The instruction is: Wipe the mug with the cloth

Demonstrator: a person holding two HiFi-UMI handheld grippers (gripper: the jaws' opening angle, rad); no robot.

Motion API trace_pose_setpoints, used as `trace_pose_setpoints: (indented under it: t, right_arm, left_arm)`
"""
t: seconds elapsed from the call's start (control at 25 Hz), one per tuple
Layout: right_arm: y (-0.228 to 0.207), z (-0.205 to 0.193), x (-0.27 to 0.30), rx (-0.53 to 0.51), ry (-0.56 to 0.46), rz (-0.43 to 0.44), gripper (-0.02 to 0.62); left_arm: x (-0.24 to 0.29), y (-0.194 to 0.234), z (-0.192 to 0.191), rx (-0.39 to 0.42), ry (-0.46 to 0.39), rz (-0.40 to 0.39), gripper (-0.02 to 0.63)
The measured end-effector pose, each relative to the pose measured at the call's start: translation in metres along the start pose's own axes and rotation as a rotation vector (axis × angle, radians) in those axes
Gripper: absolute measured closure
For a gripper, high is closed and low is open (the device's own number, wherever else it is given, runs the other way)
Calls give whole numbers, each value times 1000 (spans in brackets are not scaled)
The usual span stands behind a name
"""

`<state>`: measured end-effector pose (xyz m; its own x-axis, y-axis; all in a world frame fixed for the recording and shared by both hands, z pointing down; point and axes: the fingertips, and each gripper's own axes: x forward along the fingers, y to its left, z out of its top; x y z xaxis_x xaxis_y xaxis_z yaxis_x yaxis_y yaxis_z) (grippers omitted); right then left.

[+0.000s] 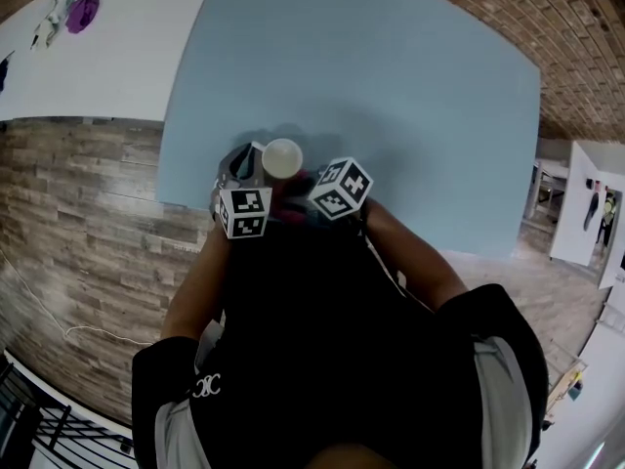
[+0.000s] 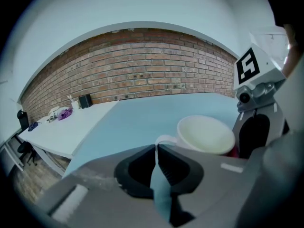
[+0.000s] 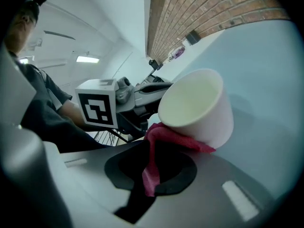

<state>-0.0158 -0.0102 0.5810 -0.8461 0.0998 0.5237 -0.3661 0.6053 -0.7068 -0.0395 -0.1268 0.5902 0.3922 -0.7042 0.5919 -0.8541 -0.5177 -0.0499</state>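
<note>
A white mug (image 1: pixel 282 158) is held just above the near edge of the blue table (image 1: pixel 391 96). In the left gripper view my left gripper (image 2: pixel 156 150) is shut on the mug's thin handle (image 2: pixel 161 140), with the mug's open bowl (image 2: pixel 205 134) just beyond the jaws. My right gripper (image 3: pixel 151 150) is shut on a pink cloth (image 3: pixel 164 139), and the cloth's upper fold presses against the lower outside wall of the tilted mug (image 3: pixel 199 108). In the head view the two marker cubes sit close together below the mug, and a little pink cloth (image 1: pixel 290 195) shows between them.
A white table (image 1: pixel 98 47) with small purple and dark items stands to the left of the blue one. A brick wall (image 2: pixel 142 75) runs behind both tables. The floor is wood plank (image 1: pixel 78 223). The person's arms and dark shirt fill the lower head view.
</note>
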Motion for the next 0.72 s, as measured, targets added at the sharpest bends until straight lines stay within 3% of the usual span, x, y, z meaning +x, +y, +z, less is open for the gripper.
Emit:
trace_pose_setpoints:
  t: [0.16, 0.44, 0.72]
  right_arm:
    - [-7, 3, 5, 38, -44, -58, 551]
    - [-43, 14, -42, 185, -251, -148, 551]
    - [-95, 15, -133, 291, -524, -375, 551]
  left_arm:
    - [2, -6, 2, -8, 4, -5, 581]
    - [3, -11, 1, -5, 7, -28, 577]
    - [2, -18, -2, 22, 1, -47, 577]
